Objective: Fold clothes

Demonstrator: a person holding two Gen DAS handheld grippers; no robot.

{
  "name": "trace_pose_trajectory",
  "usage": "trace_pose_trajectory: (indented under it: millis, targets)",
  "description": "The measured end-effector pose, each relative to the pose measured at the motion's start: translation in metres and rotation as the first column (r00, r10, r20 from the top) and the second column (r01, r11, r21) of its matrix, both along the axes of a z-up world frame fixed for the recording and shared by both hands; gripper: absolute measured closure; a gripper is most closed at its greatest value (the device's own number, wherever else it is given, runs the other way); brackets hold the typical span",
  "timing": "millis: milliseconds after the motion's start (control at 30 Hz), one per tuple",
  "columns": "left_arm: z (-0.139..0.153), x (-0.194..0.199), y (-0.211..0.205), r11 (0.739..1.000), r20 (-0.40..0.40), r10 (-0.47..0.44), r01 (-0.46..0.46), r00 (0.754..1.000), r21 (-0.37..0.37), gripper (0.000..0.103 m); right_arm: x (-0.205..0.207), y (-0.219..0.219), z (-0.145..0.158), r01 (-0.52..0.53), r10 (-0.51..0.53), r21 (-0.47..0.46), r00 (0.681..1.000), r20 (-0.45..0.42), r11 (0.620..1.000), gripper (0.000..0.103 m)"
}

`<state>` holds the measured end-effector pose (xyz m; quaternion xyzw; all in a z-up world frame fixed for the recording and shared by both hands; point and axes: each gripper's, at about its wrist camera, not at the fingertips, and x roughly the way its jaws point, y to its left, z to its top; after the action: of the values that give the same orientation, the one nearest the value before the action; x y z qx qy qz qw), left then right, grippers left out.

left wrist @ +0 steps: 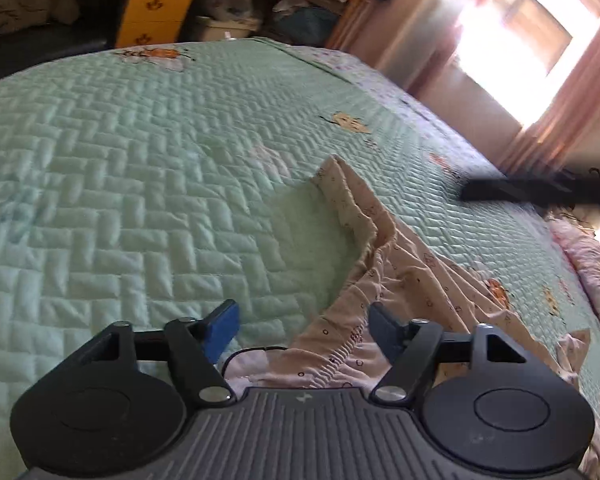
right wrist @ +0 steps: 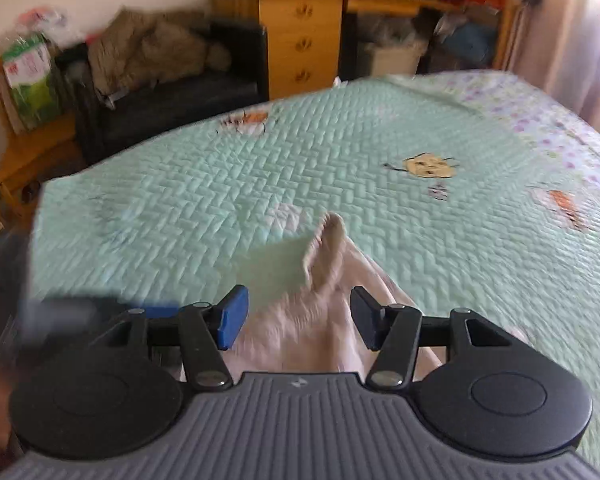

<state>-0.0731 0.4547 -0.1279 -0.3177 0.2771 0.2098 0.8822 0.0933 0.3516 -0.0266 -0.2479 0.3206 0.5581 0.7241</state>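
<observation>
1. Garment: pale pink cotton-like cloth with a small scattered print and a gathered, elasticated edge; it looks like a small pair of trousers or pyjama bottoms. It lies rumpled on the bed, running from lower centre of the left wrist view up to a peaked fold at mid-frame. In the right wrist view it shows lower centre, blurred, with one corner standing up.
2. Quilt: mint-green bedspread stitched in a herringbone brick pattern, puffy, with cartoon appliqué patches; a floral-print border runs along the right edge.
3. Left gripper: black linkage arms, blue pads, jaws standing wide apart. The garment's gathered edge passes between the fingers, but the pads do not press on it.
4. Right gripper: same build, jaws parted, pink cloth lying below and between the fingers; no pad squeezes it. View motion-blurred.
5. A dark blurred bar at the right edge of the left wrist view appears to be the other gripper over the quilt.
6. Surroundings: orange-yellow wooden drawer unit with leaf-shaped pulls beyond the bed, upper centre; black sofa with a heap of brownish fabric, upper left; cluttered shelves upper right; pink curtains at a bright window, upper right of the left wrist view.
</observation>
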Motion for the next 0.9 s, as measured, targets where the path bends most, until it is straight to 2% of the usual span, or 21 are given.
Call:
trace_pose_trajectory:
  millis: [67,167,267,367,433,467,500,533,600,667,767,900]
  targets:
    - [-0.001,-0.001,0.0,0.999,0.005,-0.041,0.041,0.999,0.017,0.023,0.006,0.043,-0.016,0.01,-0.009,-0.058,1.0,0.016,0.998,0.045]
    - [-0.004,-0.004,-0.003,0.996,0.002,-0.08,0.08,0.997,0.039,0.023,0.023,0.085,-0.038,0.058,-0.056,-0.111,0.998,0.021,0.992,0.045]
    - [-0.005,-0.004,-0.014,0.986,-0.023,-0.139,0.14,0.99,0.089,0.024,0.039,0.11,-0.065,0.107,-0.11,-0.169,0.994,-0.012,0.98,0.045]
    - [-0.004,-0.004,-0.022,0.975,-0.037,-0.188,0.191,0.982,0.116,0.026,0.045,0.128,-0.084,0.114,-0.119,-0.215,0.993,-0.012,0.97,0.046]
    - [-0.004,-0.003,-0.026,0.97,-0.045,-0.199,0.203,0.979,0.136,0.028,0.043,0.137,-0.094,0.102,-0.103,-0.246,0.995,0.008,0.964,0.061]
    - [-0.004,-0.004,-0.028,0.967,-0.051,-0.2,0.205,0.979,0.148,0.031,0.042,0.139,-0.098,0.106,-0.103,-0.26,0.994,0.025,0.96,0.079]
    - [-0.004,-0.004,-0.029,0.965,-0.056,-0.2,0.206,0.978,0.16,0.035,0.042,0.14,-0.099,0.103,-0.099,-0.261,0.995,0.029,0.96,0.089]
    - [-0.004,-0.004,-0.03,0.966,-0.054,-0.19,0.197,0.98,0.168,0.04,0.041,0.14,-0.099,0.1,-0.093,-0.26,0.995,0.039,0.96,0.091]
    - [-0.004,-0.004,-0.029,0.967,-0.042,-0.176,0.181,0.983,0.177,0.064,0.036,0.138,-0.091,0.094,-0.072,-0.246,0.993,0.098,0.965,0.093]
    - [-0.002,-0.008,-0.025,0.972,-0.021,-0.151,0.152,0.988,0.177,0.065,0.041,0.135,-0.075,0.106,-0.084,-0.193,0.989,0.121,0.975,0.093]
    - [-0.002,-0.013,-0.021,0.978,-0.009,-0.114,0.114,0.993,0.177,0.063,0.051,0.134,-0.044,0.143,-0.135,-0.083,0.985,0.104,0.986,0.093]
    - [-0.004,-0.015,-0.018,0.981,-0.015,-0.093,0.094,0.996,0.172,0.061,0.059,0.144,-0.017,0.165,-0.166,0.029,0.984,0.059,0.986,0.093]
